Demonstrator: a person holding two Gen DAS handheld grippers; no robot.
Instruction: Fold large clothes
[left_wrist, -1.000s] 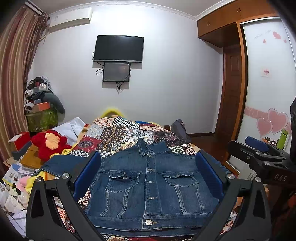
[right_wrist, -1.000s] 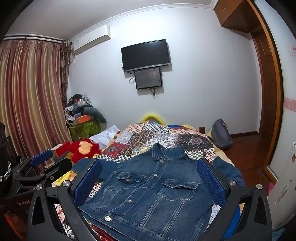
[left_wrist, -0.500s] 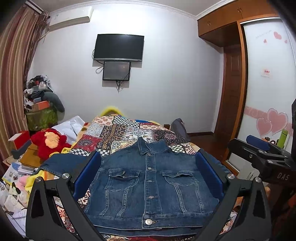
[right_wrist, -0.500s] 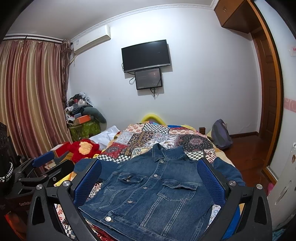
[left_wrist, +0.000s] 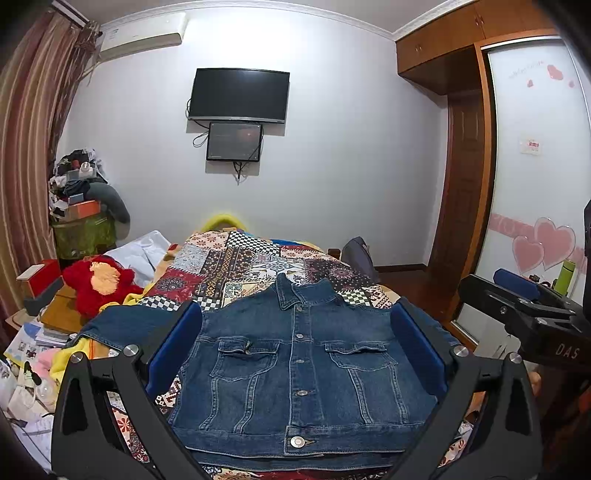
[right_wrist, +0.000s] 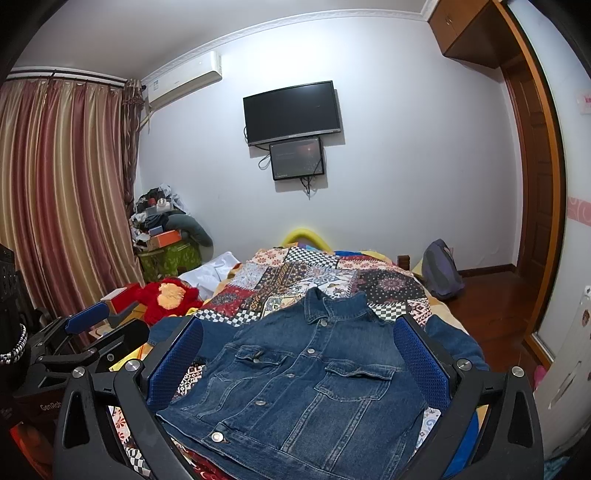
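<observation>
While both sets of jaws stand spread wide with nothing between the pads, the left gripper (left_wrist: 295, 347) and the right gripper (right_wrist: 297, 360) hang above the near end of the bed, each looking down its own blue-padded fingers (left_wrist: 173, 347) at the same garment. The right gripper also shows at the right edge of the left wrist view, and the left gripper at the left edge of the right wrist view, so the two are held side by side and apart.

Framed between the fingers, a denim jacket (left_wrist: 299, 373) lies front up on the patchwork bedspread (left_wrist: 240, 266), buttoned down the middle, collar pointing toward the far wall and hem nearest the cameras. Its two chest pockets face upward. One sleeve (left_wrist: 125, 325) stretches out flat to the left, and the other sleeve (right_wrist: 454, 343) drapes off to the right.

Left of the bed sits a red plush toy (left_wrist: 99, 280), with a white cloth (left_wrist: 144, 251) behind it and a heap of clutter (left_wrist: 81, 206) in the corner by the striped curtains (right_wrist: 62, 206). A dark television (left_wrist: 238, 94) hangs on the far wall above a smaller screen (left_wrist: 234, 142), and a backpack (right_wrist: 441, 269) leans by the bed's far right corner, near the wooden door (left_wrist: 460, 184).
</observation>
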